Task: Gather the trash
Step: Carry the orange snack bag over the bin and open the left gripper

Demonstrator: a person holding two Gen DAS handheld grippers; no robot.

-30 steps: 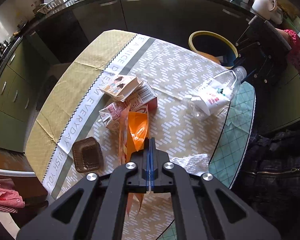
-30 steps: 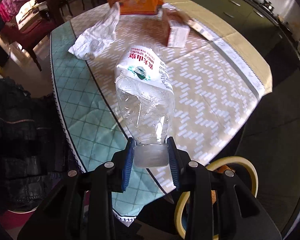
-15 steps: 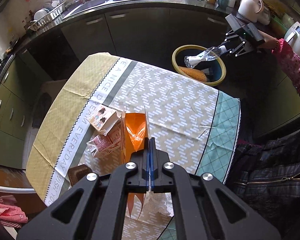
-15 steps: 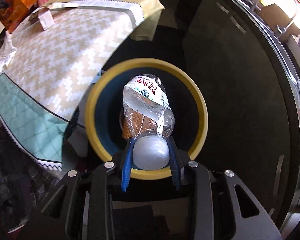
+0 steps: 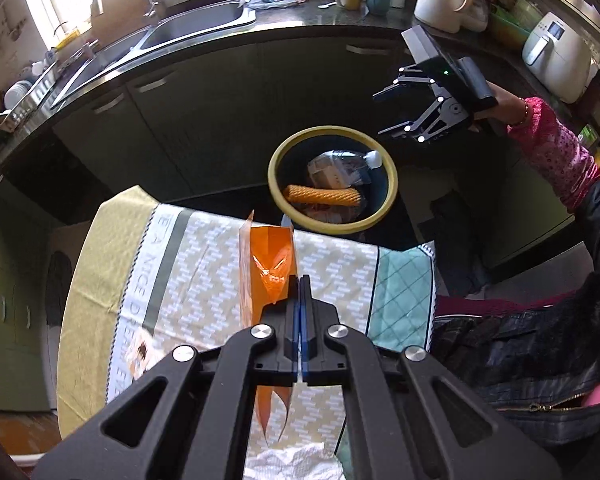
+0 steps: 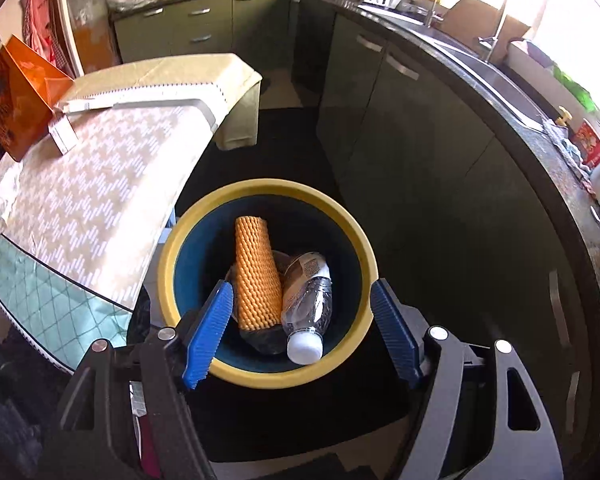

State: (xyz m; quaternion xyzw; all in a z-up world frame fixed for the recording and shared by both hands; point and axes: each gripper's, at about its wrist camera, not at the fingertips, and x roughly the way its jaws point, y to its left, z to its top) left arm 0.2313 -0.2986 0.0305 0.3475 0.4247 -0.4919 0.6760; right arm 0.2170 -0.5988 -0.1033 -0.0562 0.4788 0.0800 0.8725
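My left gripper [image 5: 301, 280] is shut on an orange plastic bag [image 5: 270, 264], which hangs above the patterned table [image 5: 204, 264]. Past the table's far edge a yellow-rimmed bin [image 5: 332, 226] stands on the floor. My right gripper [image 6: 300, 292] hovers over the bin [image 6: 268, 188], its jaws opening with nothing pressed between the blue pads. A clear plastic bottle [image 6: 308, 276] lies loose in the bin beside an orange foam net sleeve [image 6: 256, 276]. The left wrist view shows the right gripper [image 5: 378, 115] held by a hand in a pink sleeve.
A crumpled white tissue [image 6: 0, 204] and a small carton [image 6: 62, 136] lie on the table [image 6: 100, 184]. Dark green cupboards [image 6: 400, 128] and a counter with a sink [image 5: 196, 24] curve round the bin. A black jacket [image 5: 520, 344] sits at the right of the table.
The right gripper carried the bottle from over the table to the bin and opened; the bottle now lies in the bin. The left gripper moved with the orange bag toward the table's bin-side edge.
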